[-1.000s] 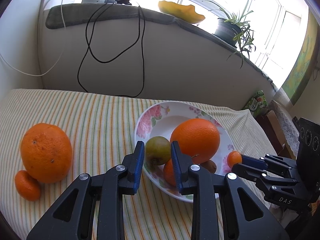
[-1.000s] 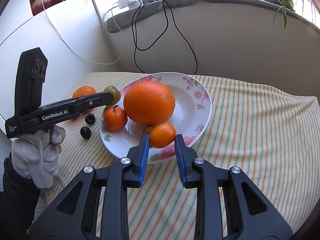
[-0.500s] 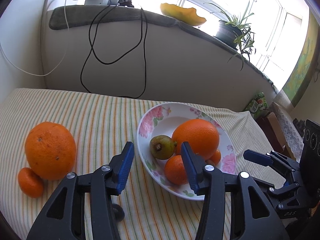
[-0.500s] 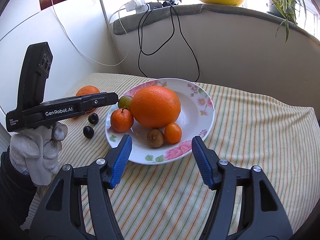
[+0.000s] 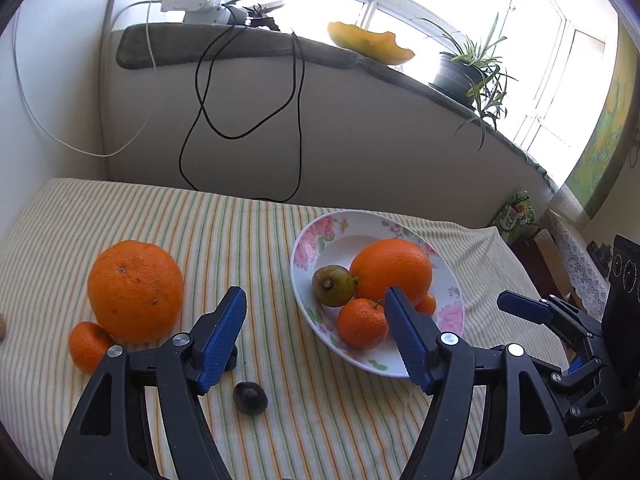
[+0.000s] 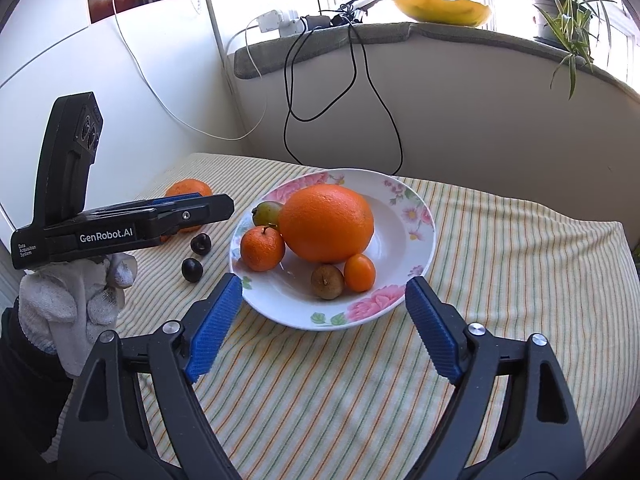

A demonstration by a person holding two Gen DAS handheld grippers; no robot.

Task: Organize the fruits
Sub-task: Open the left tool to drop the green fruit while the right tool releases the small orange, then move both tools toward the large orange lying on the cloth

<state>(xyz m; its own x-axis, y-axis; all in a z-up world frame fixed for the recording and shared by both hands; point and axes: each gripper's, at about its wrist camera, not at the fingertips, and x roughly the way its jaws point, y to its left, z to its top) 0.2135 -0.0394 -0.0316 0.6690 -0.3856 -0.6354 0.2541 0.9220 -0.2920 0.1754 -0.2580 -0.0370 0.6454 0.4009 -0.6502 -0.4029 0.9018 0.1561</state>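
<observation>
A floral plate (image 6: pixel 416 240) (image 5: pixel 452 304) holds a big orange (image 6: pixel 326 222) (image 5: pixel 392 268), a mandarin (image 6: pixel 262 248) (image 5: pixel 362 322), a green fruit (image 6: pixel 266 212) (image 5: pixel 332 285), a brown fruit (image 6: pixel 327 281) and a small kumquat (image 6: pixel 359 272). On the cloth left of the plate lie a second big orange (image 5: pixel 135 290), a mandarin (image 5: pixel 89 346) and two dark plums (image 6: pixel 192 269) (image 6: pixel 200 243); one plum (image 5: pixel 250 398) shows in the left view. My left gripper (image 5: pixel 316 336) is open and empty above the cloth beside the plate. My right gripper (image 6: pixel 324 326) is open and empty at the plate's near rim.
The table has a striped cloth (image 6: pixel 520 280). A wall with hanging black cables (image 5: pixel 296 120) stands behind. The sill above carries a power strip (image 5: pixel 192 0), a yellow dish (image 5: pixel 372 44) and a potted plant (image 5: pixel 468 68). The table's right edge drops off near boxes (image 5: pixel 536 248).
Both grippers opened wide and drew back from the plate. The left let go of the green fruit, the right let go of the kumquat; both fruits now lie in the plate.
</observation>
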